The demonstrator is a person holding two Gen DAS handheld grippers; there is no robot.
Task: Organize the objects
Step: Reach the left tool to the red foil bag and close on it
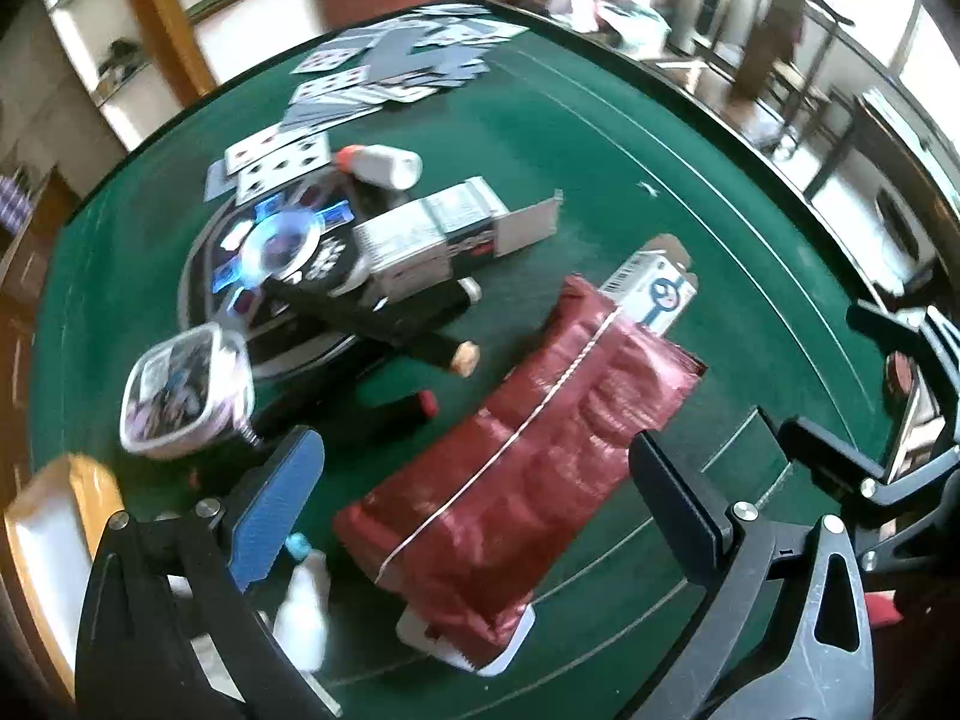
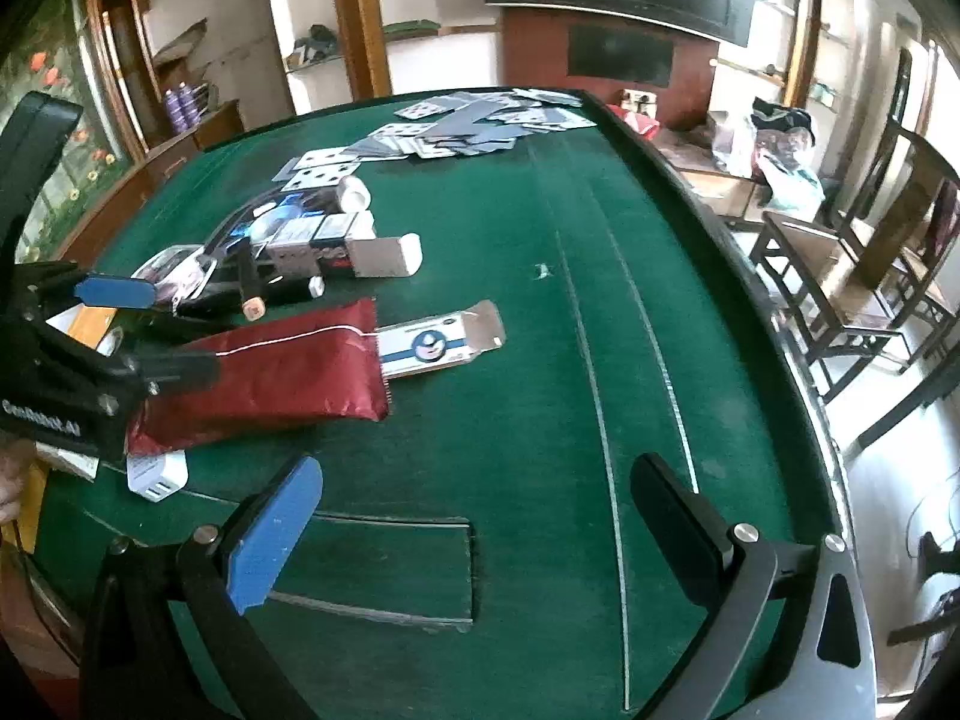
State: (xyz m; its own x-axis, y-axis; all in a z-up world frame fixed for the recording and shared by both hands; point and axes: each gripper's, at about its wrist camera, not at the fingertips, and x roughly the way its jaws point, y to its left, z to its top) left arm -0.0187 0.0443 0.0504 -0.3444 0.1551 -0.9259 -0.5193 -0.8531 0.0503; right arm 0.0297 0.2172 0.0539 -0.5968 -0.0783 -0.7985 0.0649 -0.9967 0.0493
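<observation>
2 marker pens [image 1: 384,306], left view only, orange-capped bottle [image 1: 378,165]

The left gripper [image 1: 474,480] points steeply downward, jaws spread fully, nothing between the pads. The right gripper [image 2: 474,510] tilts downward less steeply, jaws likewise fully spread and empty.

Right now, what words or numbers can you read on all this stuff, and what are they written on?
"GenRobot.AI": white letters on the black body of the left tool, partly cut off by the edge.
Blue and white box sticking out of the red pouch: round logo and barcode, print too blurred to read.
Grey card boxes: print too blurred.
Playing cards: pips show, numbers too small.
</observation>
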